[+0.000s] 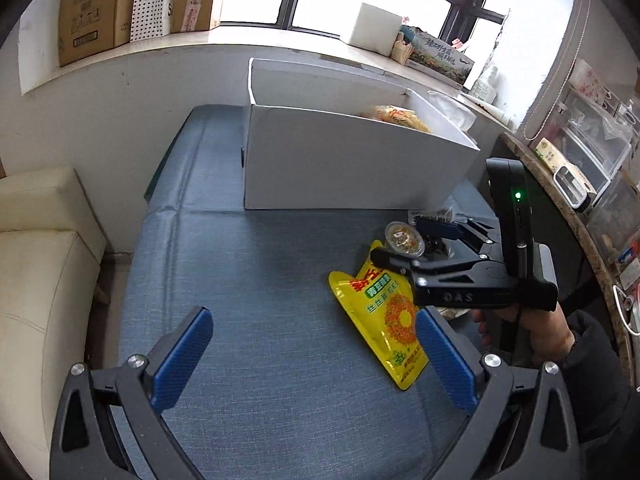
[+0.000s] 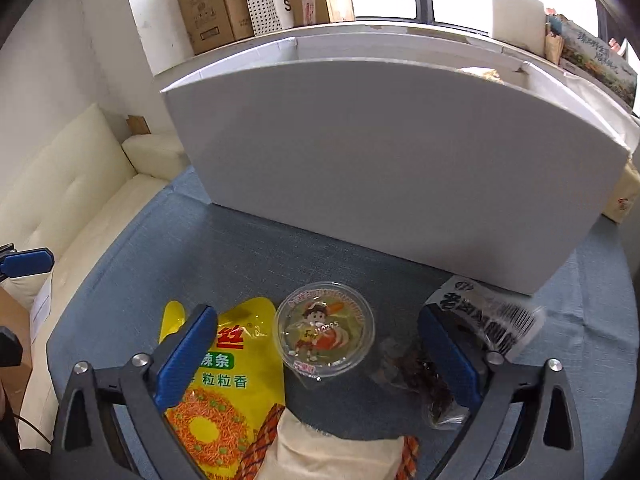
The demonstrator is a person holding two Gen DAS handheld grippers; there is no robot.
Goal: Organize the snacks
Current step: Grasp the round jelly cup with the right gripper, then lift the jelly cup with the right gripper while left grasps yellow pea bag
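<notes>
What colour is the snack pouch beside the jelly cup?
Bright yellow pouch, with red and green lettering; clearest in the right wrist view.

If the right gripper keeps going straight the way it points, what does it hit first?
Most likely the jelly cup, which lies centred ahead of the right gripper between its open jaws. The white box stands beyond it. Depth is uncertain.

The box point(image 2: 380, 184) is plain white on a blue cloth point(image 1: 260, 280). The snack bag point(image 2: 224, 384) is yellow with green lettering.
</notes>
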